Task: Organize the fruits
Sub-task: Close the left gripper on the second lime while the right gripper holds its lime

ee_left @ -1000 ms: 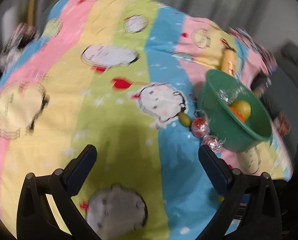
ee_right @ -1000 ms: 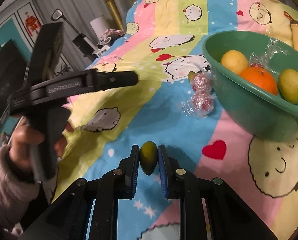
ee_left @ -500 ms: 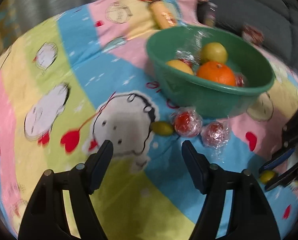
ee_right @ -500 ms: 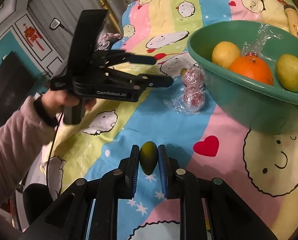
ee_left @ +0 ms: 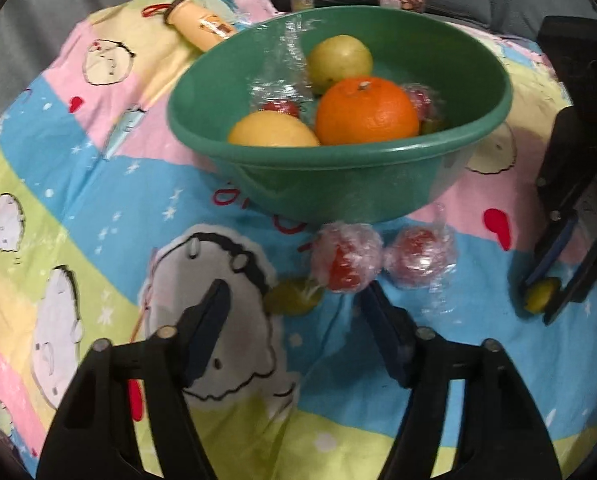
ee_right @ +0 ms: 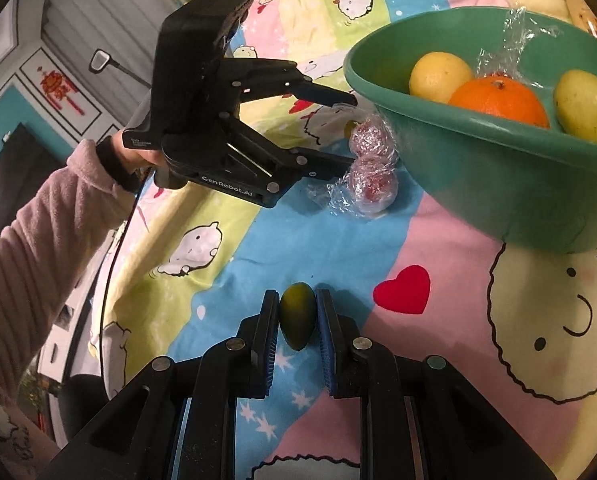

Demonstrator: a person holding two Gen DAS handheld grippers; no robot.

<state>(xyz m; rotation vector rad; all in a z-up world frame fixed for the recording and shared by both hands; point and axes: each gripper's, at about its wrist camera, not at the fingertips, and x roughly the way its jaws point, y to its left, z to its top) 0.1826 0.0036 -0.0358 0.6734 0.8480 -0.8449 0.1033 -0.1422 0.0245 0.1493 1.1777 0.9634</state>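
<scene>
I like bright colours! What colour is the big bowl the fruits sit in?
The bowl is green, seen best in the left wrist view.

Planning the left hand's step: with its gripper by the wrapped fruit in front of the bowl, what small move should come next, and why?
Probably ease the left gripper forward: its jaws are closing, but the small green fruit and the nearer wrapped red fruit lie at the fingertips, not yet between the pads.

"GenRobot.AI" stands in pale letters on the black body of the left tongs (ee_right: 348, 130), seen from the right wrist; smaller print on their grip is too small to read, as is the bottle (ee_left: 200, 28) label
</scene>
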